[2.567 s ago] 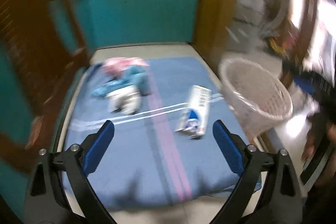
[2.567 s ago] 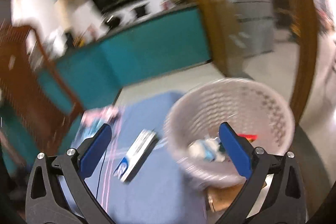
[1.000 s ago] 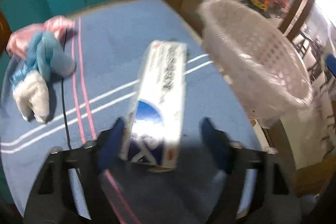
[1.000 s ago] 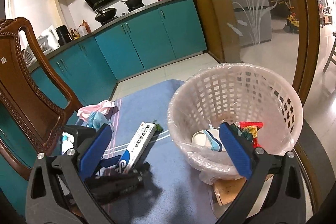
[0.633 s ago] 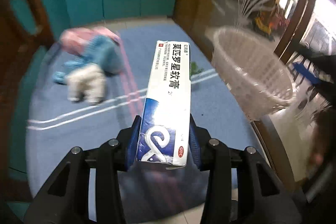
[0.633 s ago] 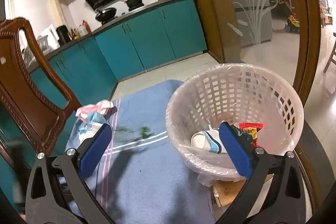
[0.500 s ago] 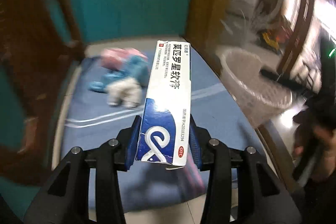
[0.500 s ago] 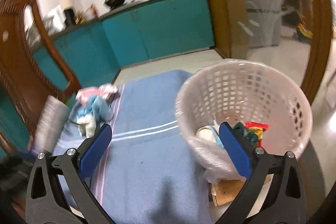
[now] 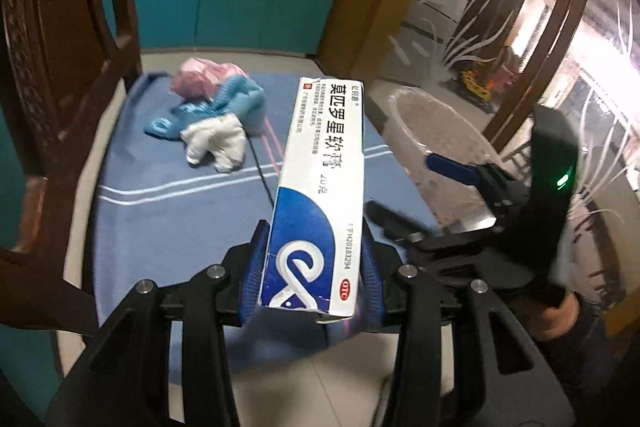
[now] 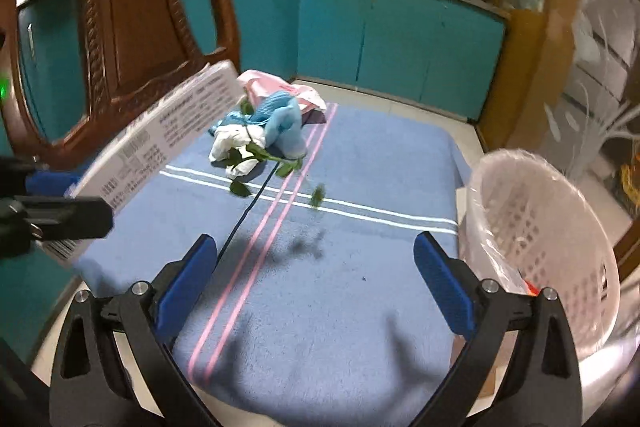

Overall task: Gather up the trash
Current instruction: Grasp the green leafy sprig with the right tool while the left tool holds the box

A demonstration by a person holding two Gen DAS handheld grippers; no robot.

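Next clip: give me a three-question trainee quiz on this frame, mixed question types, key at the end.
1. True or false: the left gripper is shut on the ointment box.
2. What lies between the right gripper's pads? A) a leafy stem B) nothing C) a rag
3. Fill in: the crumpled bags and leafy stem lie on the ____ cloth, and the white basket stands at its right edge.

Key: 1 true; 2 B; 3 blue.

free: bare blue mat (image 10: 340,291) centre | blocked: basket (image 10: 560,227) right, chair (image 10: 132,27) left, rag pile (image 10: 264,131) behind
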